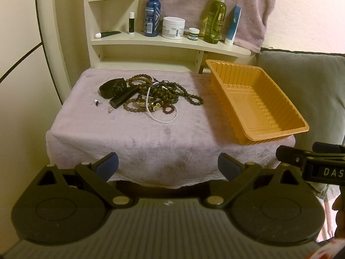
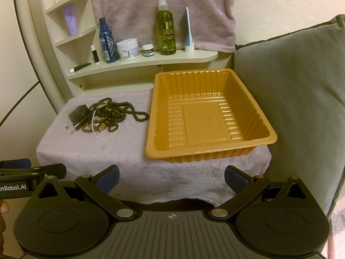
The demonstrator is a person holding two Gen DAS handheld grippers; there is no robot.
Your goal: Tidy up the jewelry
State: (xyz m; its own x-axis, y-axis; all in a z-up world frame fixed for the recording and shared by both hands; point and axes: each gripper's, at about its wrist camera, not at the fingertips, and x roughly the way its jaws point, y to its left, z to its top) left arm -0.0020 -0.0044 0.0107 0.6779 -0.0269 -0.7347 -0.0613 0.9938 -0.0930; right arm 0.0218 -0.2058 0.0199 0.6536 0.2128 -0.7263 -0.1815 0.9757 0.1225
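Note:
A tangled pile of jewelry (image 1: 151, 95) lies on a lilac towel-covered stand (image 1: 133, 138): brown bead strands, a white pearl strand (image 1: 161, 119), a black strap and a black clasp piece (image 1: 123, 98), and small loose earrings (image 1: 97, 102). The pile also shows in the right wrist view (image 2: 103, 116). An empty orange plastic tray (image 2: 204, 116) sits on the stand's right side, also seen in the left wrist view (image 1: 254, 103). My left gripper (image 1: 168, 165) is open and empty before the stand's front edge. My right gripper (image 2: 171, 178) is open and empty, in front of the tray.
A cream shelf (image 1: 168, 42) behind the stand holds bottles, jars and tubes. A lilac towel (image 2: 161, 10) hangs on the wall. A grey cushion (image 2: 297, 90) stands at the right. The right gripper's body (image 1: 319, 164) shows at the left wrist view's right edge.

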